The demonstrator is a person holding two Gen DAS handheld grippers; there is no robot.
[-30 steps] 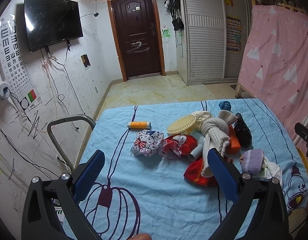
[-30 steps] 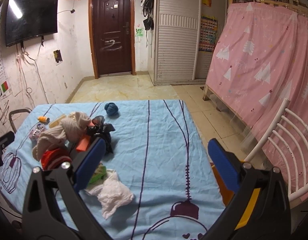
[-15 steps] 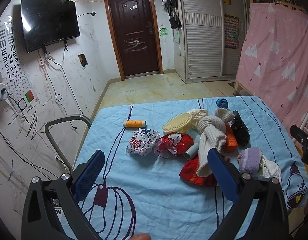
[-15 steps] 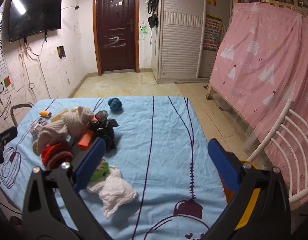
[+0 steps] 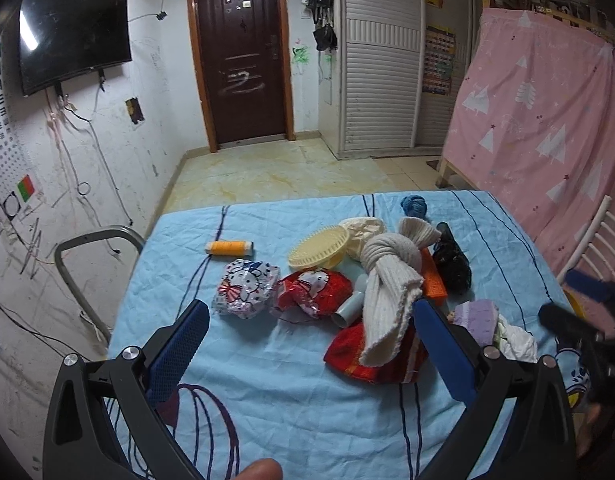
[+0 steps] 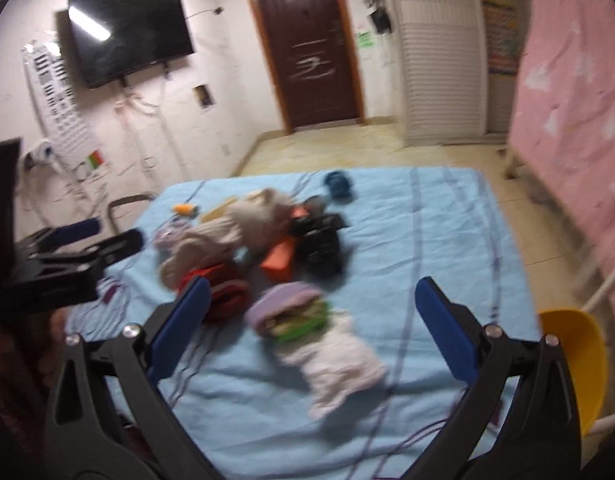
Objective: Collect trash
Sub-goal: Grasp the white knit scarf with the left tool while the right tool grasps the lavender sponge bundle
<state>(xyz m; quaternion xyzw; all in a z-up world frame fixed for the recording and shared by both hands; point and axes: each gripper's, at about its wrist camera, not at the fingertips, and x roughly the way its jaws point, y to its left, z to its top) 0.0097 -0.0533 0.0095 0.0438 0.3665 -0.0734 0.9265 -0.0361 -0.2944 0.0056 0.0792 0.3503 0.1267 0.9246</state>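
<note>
A pile of clutter lies on the blue cloth-covered table [image 5: 267, 392]. In it are a white cartoon wrapper [image 5: 245, 288], a red wrapper [image 5: 315, 290], an orange tube [image 5: 227, 247], a knotted white scarf [image 5: 391, 276] and a red cloth [image 5: 371, 360]. My left gripper [image 5: 310, 312] hovers open above the table's near edge, short of the wrappers. My right gripper [image 6: 313, 286] is open too, above a purple and green item [image 6: 285, 308] and a crumpled white tissue [image 6: 339, 364]. The right wrist view is blurred. Nothing is held.
A yellow bin [image 6: 575, 360] sits off the table's right edge. An orange box [image 5: 433, 280], a black bag [image 5: 451, 266], a cream round basket [image 5: 318, 249] and a blue yarn ball [image 5: 413, 205] share the pile. A metal chair frame [image 5: 87, 240] stands at the left, a pink curtain [image 5: 547, 120] at the right.
The right gripper has swung left toward the pile, blurring its view, and now shows at the right edge of the left wrist view. The left gripper moved slightly nearer the table.
</note>
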